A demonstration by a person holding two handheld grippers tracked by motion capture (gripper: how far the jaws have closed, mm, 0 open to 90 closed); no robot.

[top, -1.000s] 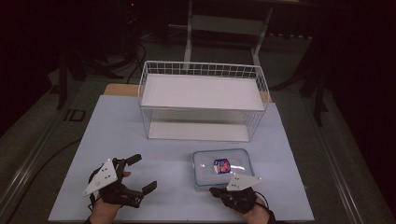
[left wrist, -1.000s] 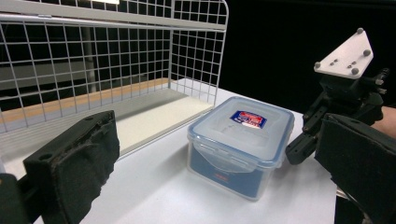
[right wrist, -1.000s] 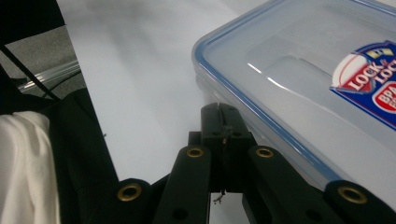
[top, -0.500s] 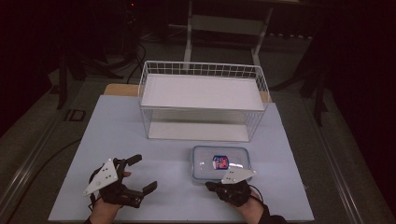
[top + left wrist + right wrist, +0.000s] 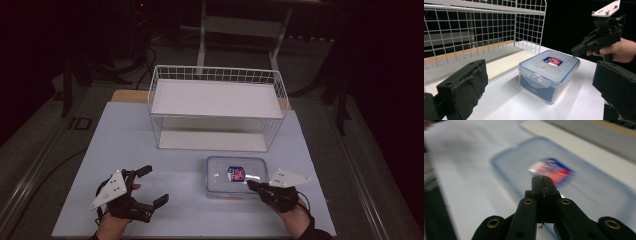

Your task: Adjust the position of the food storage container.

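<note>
clear plastic box (image 5: 236, 176) w/ a snap lid and a red-blue label sits on the white table (image 5: 130, 145), just in front of the wire basket (image 5: 216, 107), nearer your right side. it's upright, lid on, not in the basket.

your right gripper (image 5: 254, 185) has its jaws clenched tight w/ nothing between them; its tip is over the near right corner of the lid. in the right gripper view the closed tip (image 5: 541, 181) points straight at the label, picture blurred, so i can't tell if it's touching the lid or just above. your left gripper (image 5: 150, 187) lies low on the table, well apart from the box, jaws released and wide, empty; in the left gripper view its pads (image 5: 464, 87) frame the box from the side.

judging by this, you're going for the box, prob to lift it into the basket or work the lid. tips:
- closed jaws can only poke. if you mean to grab, open wide before you drop onto it.
- take it across the short side, pads flat on the walls below the lid rim, not on the clips.
- smooth plastic slips, so squeeze firm and lift level.
- bring the left in to steady the far side if it skates.
- clear the basket rim before going forward.
</note>
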